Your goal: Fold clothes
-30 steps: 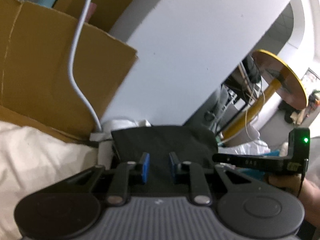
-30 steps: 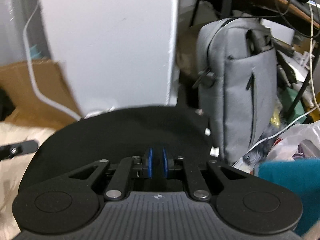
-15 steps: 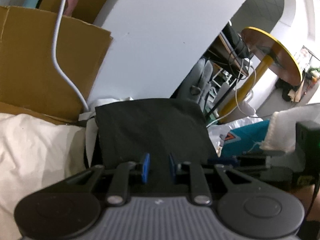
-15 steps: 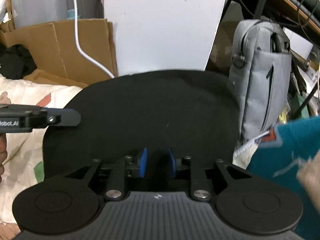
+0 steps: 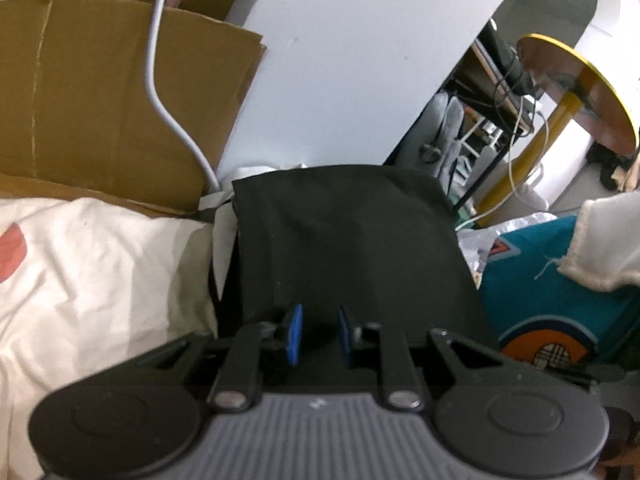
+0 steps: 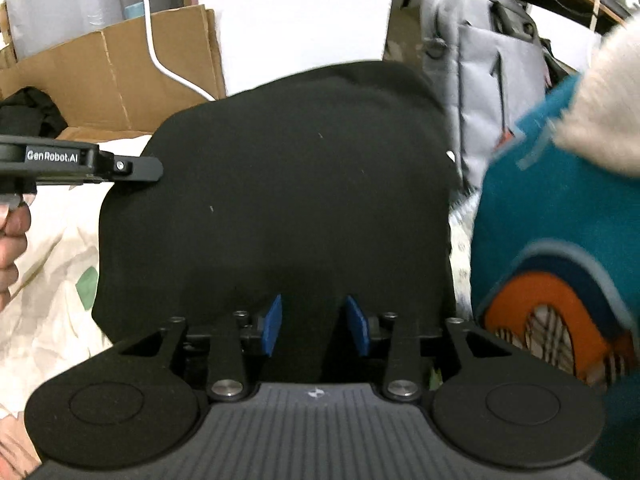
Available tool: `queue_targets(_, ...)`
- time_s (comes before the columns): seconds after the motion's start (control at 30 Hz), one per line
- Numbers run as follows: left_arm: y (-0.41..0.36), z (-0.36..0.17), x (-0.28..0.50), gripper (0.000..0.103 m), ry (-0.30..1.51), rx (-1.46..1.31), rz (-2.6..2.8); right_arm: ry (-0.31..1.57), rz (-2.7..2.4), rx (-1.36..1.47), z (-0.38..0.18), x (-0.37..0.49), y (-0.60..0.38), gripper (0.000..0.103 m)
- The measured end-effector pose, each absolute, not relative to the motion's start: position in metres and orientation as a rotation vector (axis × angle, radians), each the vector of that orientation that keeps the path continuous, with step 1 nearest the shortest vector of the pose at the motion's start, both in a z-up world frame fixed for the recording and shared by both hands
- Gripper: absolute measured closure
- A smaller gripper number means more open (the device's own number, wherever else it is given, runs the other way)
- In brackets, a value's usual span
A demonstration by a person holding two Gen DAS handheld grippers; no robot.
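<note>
So the biggest thing in both wrist views is the black garment [image 6: 276, 208], lying on the pale printed bedsheet [image 5: 92, 264] as a compact, roughly rectangular slab with clean edges, so I'd guess it's already folded down at least once and this piece is close to finished. Behind it there's a cardboard box [image 5: 100, 92] with a white cable [image 5: 160, 92] hanging over it and a white panel [image 5: 352, 60], and a grey bag [image 6: 484, 80] off to the side. To the right of the black piece sits a teal garment [image 6: 552, 216] with an orange round print, looking bunched up, not squared off, with something off-white and fuzzy [image 5: 600, 240] lying on top of it, so my read is that's still waiting its turn. Then the tools: the right gripper [image 6: 316, 330] is over the near edge of the black slab with its blue pads spreading apart. There's dark cloth showing in the gap, but the pads don't seem to be pressing on it, so looks like letting go to me. The left gripper [image 5: 318, 334] sits at the near-left part of the same garment, pads only a little way apart with black fabric behind them. Whether it's pinching a fold or just hovering over it, I honestly can't tell from this angle.
</note>
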State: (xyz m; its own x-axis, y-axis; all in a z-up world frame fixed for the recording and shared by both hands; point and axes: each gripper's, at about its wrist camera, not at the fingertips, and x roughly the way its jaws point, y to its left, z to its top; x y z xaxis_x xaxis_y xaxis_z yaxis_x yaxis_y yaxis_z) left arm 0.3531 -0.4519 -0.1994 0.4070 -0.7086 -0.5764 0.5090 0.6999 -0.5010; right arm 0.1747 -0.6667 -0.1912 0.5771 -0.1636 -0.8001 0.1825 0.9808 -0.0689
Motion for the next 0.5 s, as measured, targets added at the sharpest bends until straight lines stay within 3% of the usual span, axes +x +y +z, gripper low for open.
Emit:
queue_targets(0.37,-0.438,-0.162,0.346,0.074,0.924,-0.236,-0.691,1.025,-0.213,0.078,-0.180,0.148,-0.661,0.061)
queue_targets(0.43,-0.431,-0.150,0.343,0.071,0.924,-0.223,-0.685,1.015,-0.216,0.096,-0.166,0.148,-0.659,0.056)
queue_targets(0.5,-0.421,-0.136,0.340,0.065,0.921,-0.212,-0.680,0.986,-0.215,0.106,-0.148,0.149,-0.654,0.034)
